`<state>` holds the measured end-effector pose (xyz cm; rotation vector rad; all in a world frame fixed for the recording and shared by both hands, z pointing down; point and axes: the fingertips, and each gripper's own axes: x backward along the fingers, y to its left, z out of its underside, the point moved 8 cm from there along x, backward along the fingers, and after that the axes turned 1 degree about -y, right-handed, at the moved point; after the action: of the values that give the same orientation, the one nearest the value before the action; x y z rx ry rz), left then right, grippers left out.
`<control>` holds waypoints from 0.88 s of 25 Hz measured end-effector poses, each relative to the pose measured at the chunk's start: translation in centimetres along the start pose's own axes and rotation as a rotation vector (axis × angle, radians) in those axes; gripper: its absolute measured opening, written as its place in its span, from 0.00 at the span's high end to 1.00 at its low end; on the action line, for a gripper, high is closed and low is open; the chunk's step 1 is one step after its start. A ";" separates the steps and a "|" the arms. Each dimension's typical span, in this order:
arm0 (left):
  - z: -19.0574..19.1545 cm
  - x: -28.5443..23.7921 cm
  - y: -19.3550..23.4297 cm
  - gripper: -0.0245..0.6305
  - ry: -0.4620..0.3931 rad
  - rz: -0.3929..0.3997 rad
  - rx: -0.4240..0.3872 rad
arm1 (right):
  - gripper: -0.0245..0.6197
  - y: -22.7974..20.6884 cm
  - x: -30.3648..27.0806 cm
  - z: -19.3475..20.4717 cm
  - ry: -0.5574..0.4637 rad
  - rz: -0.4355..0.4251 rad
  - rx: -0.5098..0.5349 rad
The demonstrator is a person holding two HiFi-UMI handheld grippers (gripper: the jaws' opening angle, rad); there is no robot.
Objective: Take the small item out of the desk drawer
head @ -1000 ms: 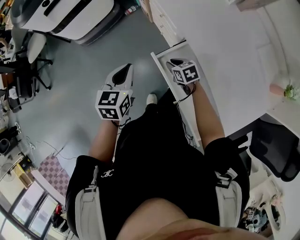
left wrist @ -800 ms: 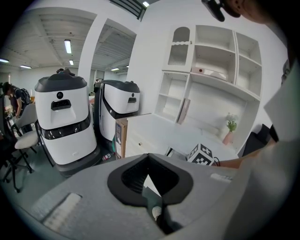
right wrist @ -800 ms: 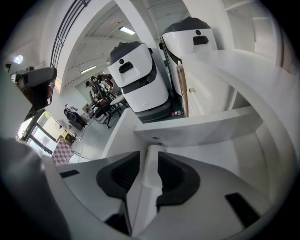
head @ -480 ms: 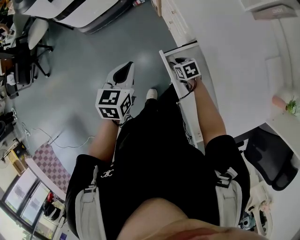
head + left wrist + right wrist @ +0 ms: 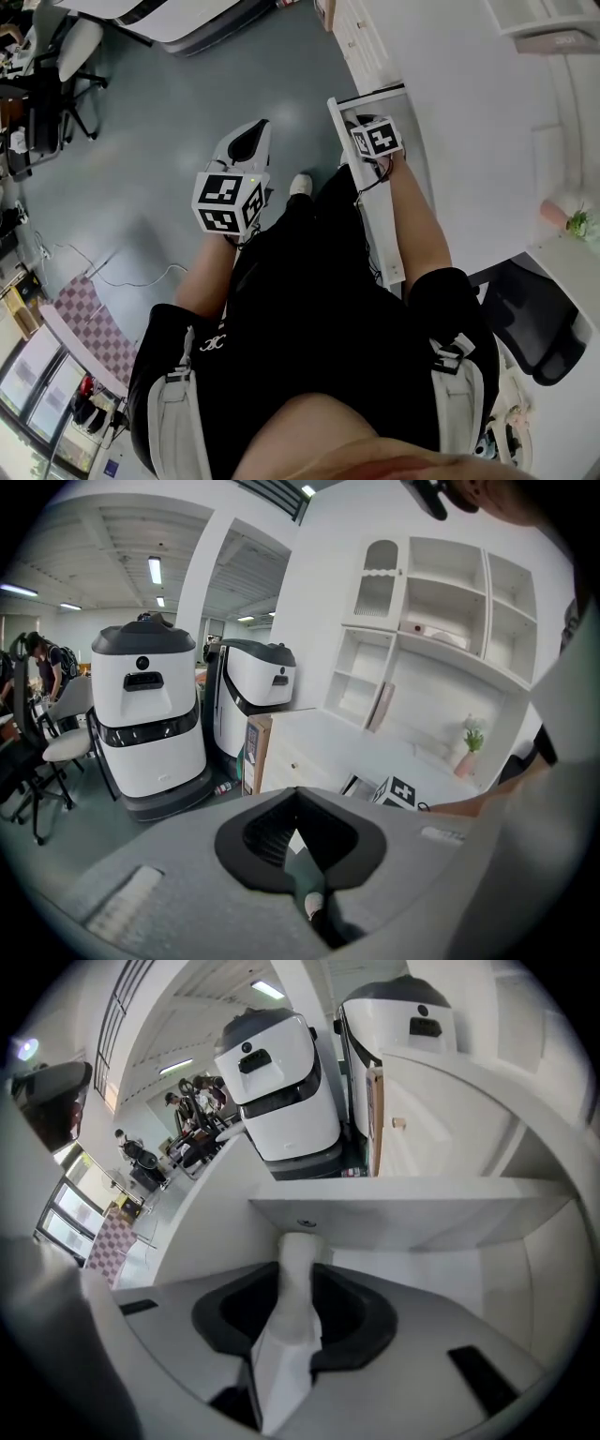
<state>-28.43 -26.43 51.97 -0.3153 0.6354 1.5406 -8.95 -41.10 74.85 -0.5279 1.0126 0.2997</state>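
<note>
**Left:** the left gripper (image 5: 249, 141) has its jaws together and empty. It hangs over the grey floor (image 5: 169, 141), well apart from the drawer.

**Right:** the right gripper (image 5: 360, 126) reaches inside the open desk drawer (image 5: 367, 94) with its jaws apart. The small white item (image 5: 299, 1274) stands upright between them.

Smooth matt white drawer (image 5: 412, 1218), faintly glossy grey floor (image 5: 178, 103)
</note>
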 end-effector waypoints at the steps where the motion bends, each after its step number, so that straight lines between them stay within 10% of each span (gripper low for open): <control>1: -0.1 0.1 0.0 0.94 -0.005 0.004 -0.001 | 0.78 0.1 0.4 -0.2 -0.014 0.011 0.003; 22: -4.3 3.5 -4.0 0.94 -0.169 0.151 -0.080 | 0.80 6.2 17.3 -1.9 -0.481 0.259 0.028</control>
<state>-25.60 -26.06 45.78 -0.1978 0.4741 1.7202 -4.55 -37.03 57.42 -0.2769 0.6135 0.6106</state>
